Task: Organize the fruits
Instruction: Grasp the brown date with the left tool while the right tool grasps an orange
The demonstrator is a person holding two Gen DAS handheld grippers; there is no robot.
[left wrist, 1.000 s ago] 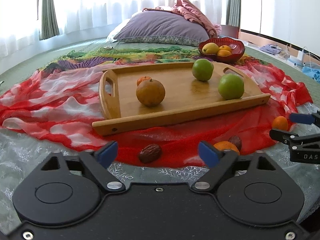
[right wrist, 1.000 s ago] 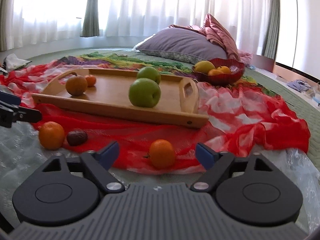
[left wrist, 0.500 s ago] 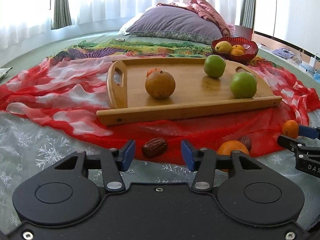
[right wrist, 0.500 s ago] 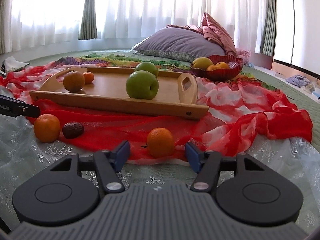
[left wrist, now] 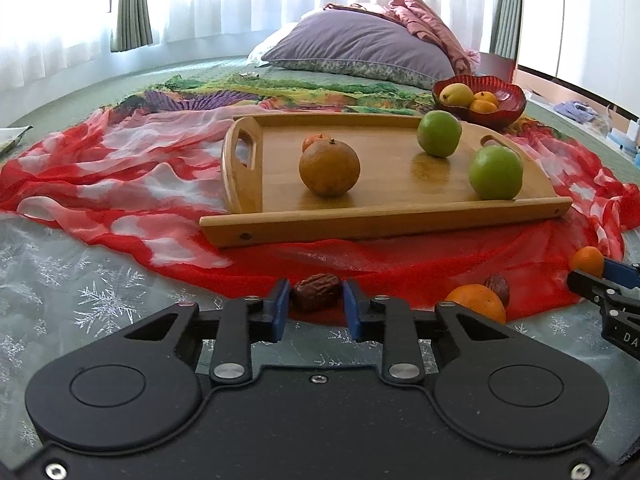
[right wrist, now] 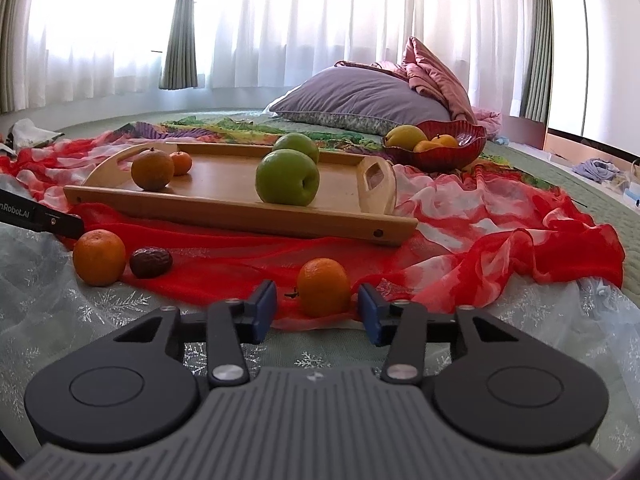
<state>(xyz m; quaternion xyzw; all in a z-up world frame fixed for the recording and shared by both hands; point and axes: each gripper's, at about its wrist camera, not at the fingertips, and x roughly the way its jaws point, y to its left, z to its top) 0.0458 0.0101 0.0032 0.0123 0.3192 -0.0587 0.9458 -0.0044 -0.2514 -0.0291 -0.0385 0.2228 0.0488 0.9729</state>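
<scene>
Left tongs (left wrist: 315,309) closed on a wrinkled brown date (left wrist: 316,297), both blue pads against its sides, at the near edge of the red scarf (left wrist: 120,184) on the bed. Right tongs (right wrist: 317,312) have just been closing around a small orange (right wrist: 323,287); a gap shows on the left pad side, so not gripping. Only the right view shows a second date (right wrist: 151,262) whole beside a larger orange (right wrist: 99,257); in the left view that date is half hidden. Wooden tray (left wrist: 384,220) holds two green apples (left wrist: 496,173) and two oranges. Red bowl (right wrist: 460,152) sits behind the tray
</scene>
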